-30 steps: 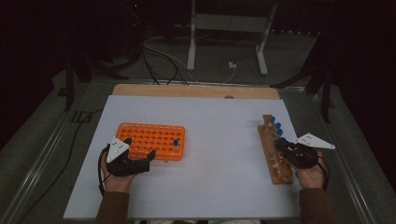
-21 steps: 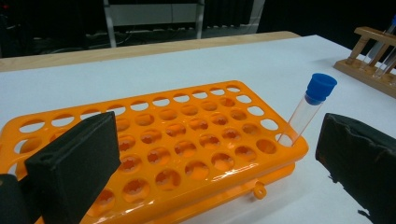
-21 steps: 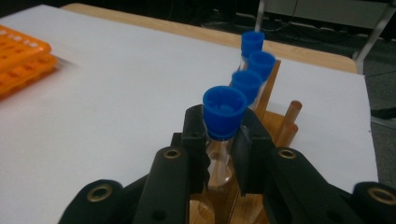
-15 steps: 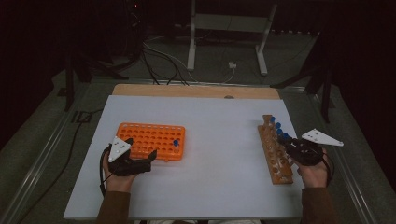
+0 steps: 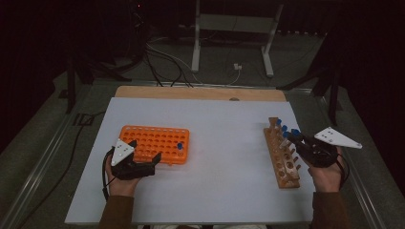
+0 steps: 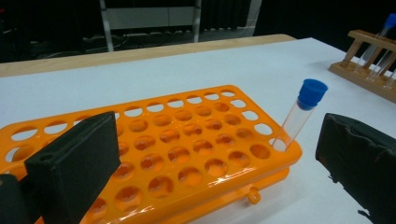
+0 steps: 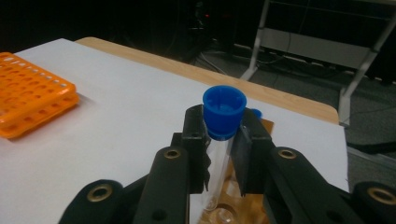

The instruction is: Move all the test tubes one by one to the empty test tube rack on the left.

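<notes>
My right gripper [image 7: 219, 140] is shut on a clear test tube with a blue cap [image 7: 223, 112], held upright just above the wooden rack [image 5: 282, 155]. In the high view the right gripper [image 5: 292, 138] hovers at the rack's right side, where other blue-capped tubes [image 5: 282, 126] stand. An orange rack [image 5: 157, 143] lies at the left with one blue-capped tube [image 6: 301, 109] in a corner hole. My left gripper [image 5: 143, 150] rests open at the orange rack's near edge, and its jaws straddle the orange rack [image 6: 187, 154] without touching the tube.
The white table sheet [image 5: 224, 143] has free room between the two racks. A wooden strip [image 5: 200, 93] edges the far side. Beyond it a metal stand [image 5: 234, 28] and cables [image 5: 162, 57] sit on the dark floor.
My right gripper has risen from the wooden rack, lifting the blue-capped tube with it. The left gripper has not moved.
</notes>
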Demonstrator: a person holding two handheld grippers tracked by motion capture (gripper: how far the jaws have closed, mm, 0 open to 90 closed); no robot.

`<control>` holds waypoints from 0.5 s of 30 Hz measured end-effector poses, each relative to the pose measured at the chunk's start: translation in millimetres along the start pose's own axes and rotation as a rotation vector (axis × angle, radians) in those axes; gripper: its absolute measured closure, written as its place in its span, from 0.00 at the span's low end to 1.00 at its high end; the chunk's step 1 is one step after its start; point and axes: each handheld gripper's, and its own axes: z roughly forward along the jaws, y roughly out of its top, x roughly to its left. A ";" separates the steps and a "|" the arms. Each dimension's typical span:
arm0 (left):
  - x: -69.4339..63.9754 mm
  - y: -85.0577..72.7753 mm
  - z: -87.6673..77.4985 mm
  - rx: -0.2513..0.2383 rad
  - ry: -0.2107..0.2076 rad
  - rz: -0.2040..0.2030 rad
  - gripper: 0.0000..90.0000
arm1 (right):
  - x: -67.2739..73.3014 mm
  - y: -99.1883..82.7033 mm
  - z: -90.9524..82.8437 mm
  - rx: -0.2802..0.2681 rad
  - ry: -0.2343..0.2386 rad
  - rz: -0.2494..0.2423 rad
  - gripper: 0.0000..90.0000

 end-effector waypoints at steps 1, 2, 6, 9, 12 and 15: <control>-0.7 0.3 -0.3 -0.001 -0.003 0.002 0.01 | 2.0 0.1 1.6 0.002 0.006 -0.002 0.85; -1.4 0.5 -0.4 -0.005 -0.008 0.003 0.01 | 3.9 -0.1 3.7 0.005 0.013 -0.002 0.85; -4.6 1.5 -0.6 -0.011 -0.021 0.009 0.01 | 12.2 -0.9 12.3 0.015 0.052 0.003 0.85; -7.4 2.3 -0.6 -0.016 -0.030 0.015 0.01 | 17.5 -0.9 17.3 0.019 0.078 0.003 0.85; -10.7 2.9 -0.6 -0.014 -0.036 0.023 0.01 | 22.2 -1.2 21.5 0.018 0.110 0.016 0.85; -15.1 4.4 -0.7 -0.017 -0.045 0.028 0.01 | 28.4 -2.4 26.3 0.019 0.143 0.028 0.85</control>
